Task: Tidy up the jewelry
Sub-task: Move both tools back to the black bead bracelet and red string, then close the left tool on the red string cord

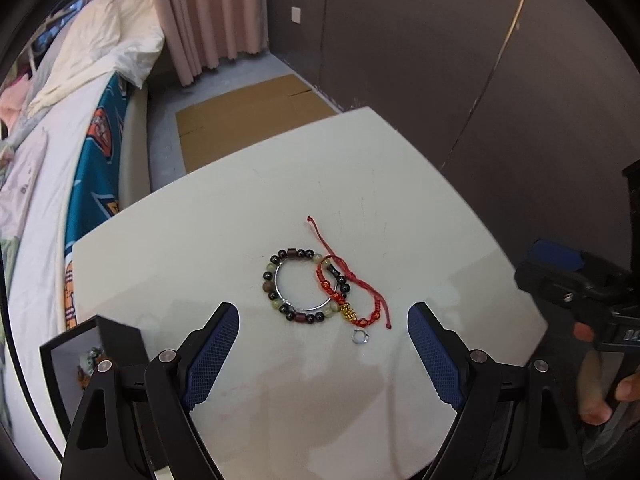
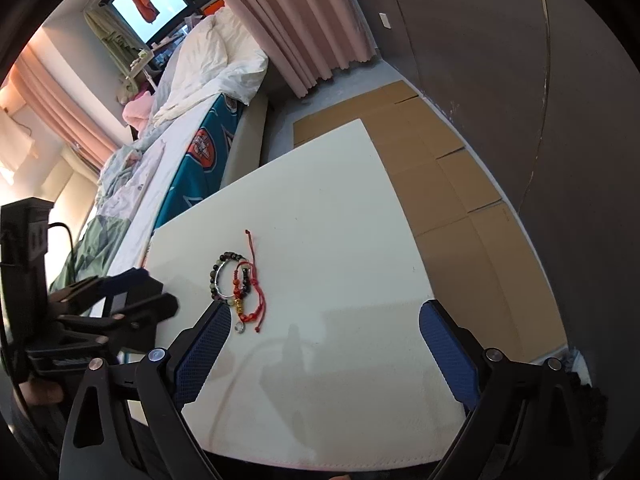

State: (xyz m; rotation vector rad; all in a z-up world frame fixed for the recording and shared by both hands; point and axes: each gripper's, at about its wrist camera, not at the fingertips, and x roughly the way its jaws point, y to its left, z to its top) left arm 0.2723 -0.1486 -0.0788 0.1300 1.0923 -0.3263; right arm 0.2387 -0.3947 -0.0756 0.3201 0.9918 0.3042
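A pile of jewelry lies mid-table: a bead bracelet (image 1: 280,288) of dark and green beads, a thin silver bangle (image 1: 298,304) lying over it, a red cord bracelet (image 1: 360,296) with gold beads, and a small silver ring (image 1: 361,336). My left gripper (image 1: 324,320) is open and empty, its tips just short of the pile. My right gripper (image 2: 326,318) is open and empty, to the right of the pile (image 2: 238,292). An open black jewelry box (image 1: 84,356) sits at the table's left edge with some beads inside.
The white table (image 1: 240,208) stands beside a bed (image 1: 52,184) on its left. Flattened cardboard (image 2: 452,184) covers the floor beyond and right of the table. A dark wall (image 1: 460,60) runs along the right. The right gripper body (image 1: 580,292) shows at the left view's right edge.
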